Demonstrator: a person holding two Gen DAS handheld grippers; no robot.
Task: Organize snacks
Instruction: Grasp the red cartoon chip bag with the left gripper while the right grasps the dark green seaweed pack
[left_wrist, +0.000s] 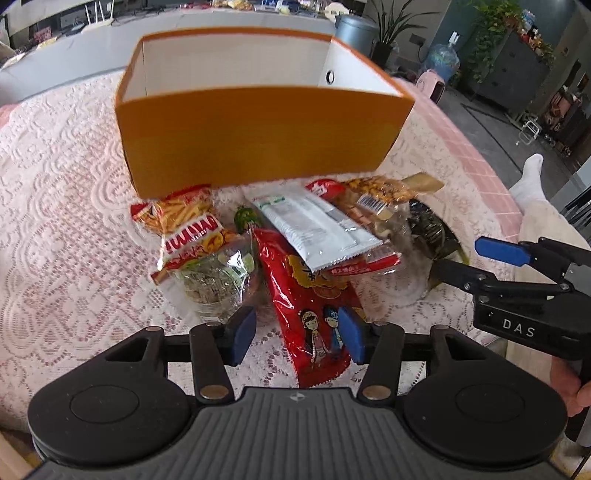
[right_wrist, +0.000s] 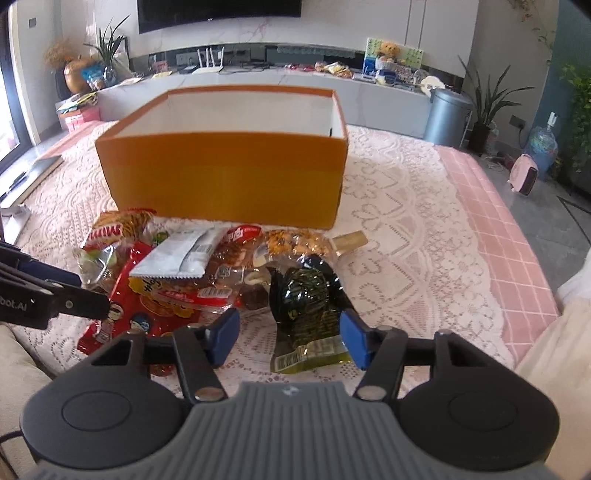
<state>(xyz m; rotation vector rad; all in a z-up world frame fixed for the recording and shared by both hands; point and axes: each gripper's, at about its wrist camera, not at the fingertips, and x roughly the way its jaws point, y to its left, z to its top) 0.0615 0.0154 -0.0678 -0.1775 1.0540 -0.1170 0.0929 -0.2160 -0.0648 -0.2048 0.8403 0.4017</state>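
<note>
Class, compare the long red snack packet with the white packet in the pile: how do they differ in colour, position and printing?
The red packet lies lowest, its end between the open left claw's fingers; the white packet rests on top of the pile. The red one shows cartoon figures; the white one shows only small print. Both are sealed, flat packets outside the orange box.

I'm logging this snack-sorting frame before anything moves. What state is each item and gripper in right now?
orange box: upright, lidless, no snacks visible inside.
red cartoon packet: flat on the cloth, between the open left gripper's fingers.
white packet: lying on top of the pile.
dark green packet: on the cloth, between the open right gripper's fingers.
left gripper: open, holding nothing.
right gripper: open, holding nothing.
</note>
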